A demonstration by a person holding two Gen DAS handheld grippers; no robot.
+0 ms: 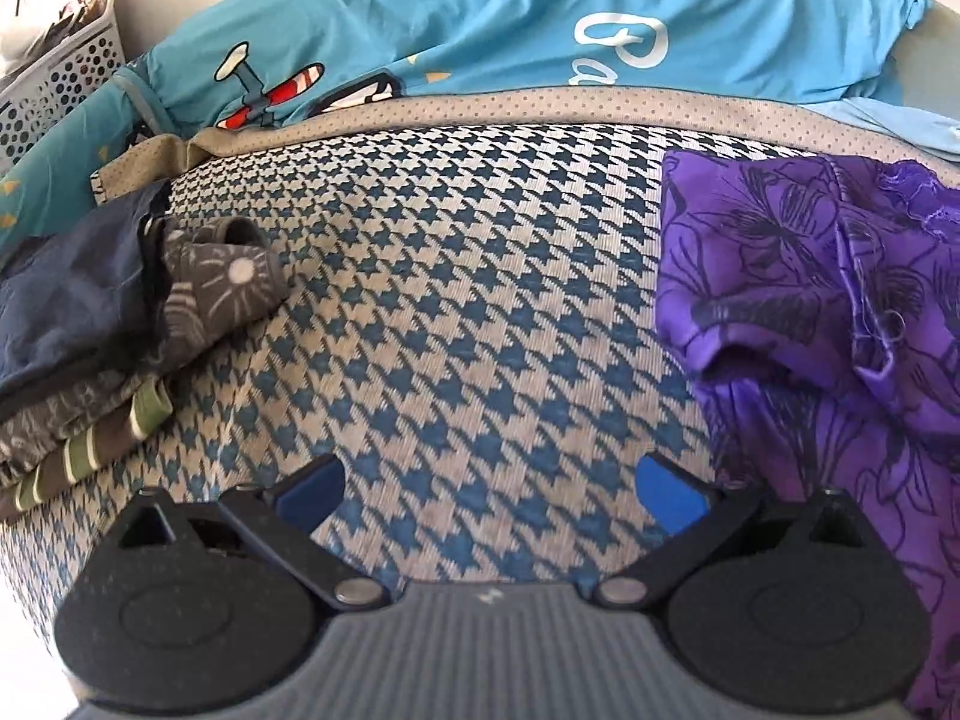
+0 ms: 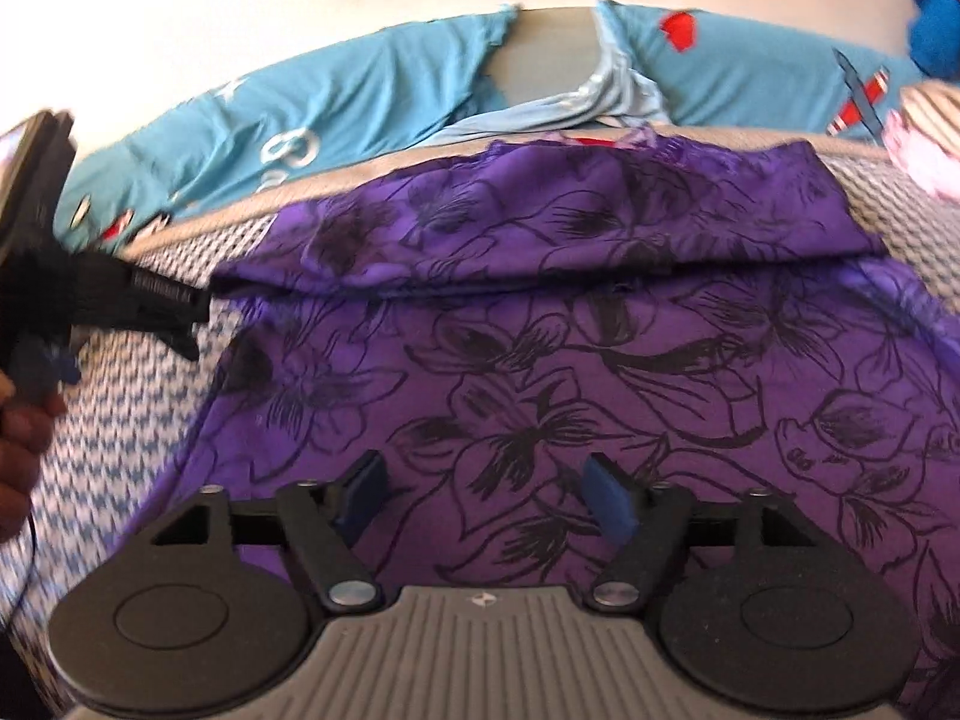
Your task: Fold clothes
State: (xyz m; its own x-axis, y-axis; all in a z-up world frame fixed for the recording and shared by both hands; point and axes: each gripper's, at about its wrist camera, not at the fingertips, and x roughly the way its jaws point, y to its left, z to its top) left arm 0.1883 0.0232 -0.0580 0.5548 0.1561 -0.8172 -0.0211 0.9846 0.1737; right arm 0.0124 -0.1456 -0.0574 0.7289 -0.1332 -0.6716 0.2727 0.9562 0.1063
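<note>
Two grippers worked over a houndstooth mat (image 1: 456, 312) on which a purple garment (image 2: 540, 324) with black flower outlines lay. The left gripper (image 1: 489, 489) hung above the bare mat just left of the garment's edge, its jaws spread wide with nothing between them. The right gripper (image 2: 486, 501) hovered over the garment's near part, its jaws apart and its blue pads (image 2: 609, 507) clear of the cloth. The garment's far part lay folded back over itself, forming a band across the mat's far side. Beyond the mat lay a blue printed sheet (image 1: 480, 12). A stack of folded clothes (image 1: 114, 336) sat at the mat's left edge, with a white perforated basket (image 1: 57, 84) behind it.
</note>
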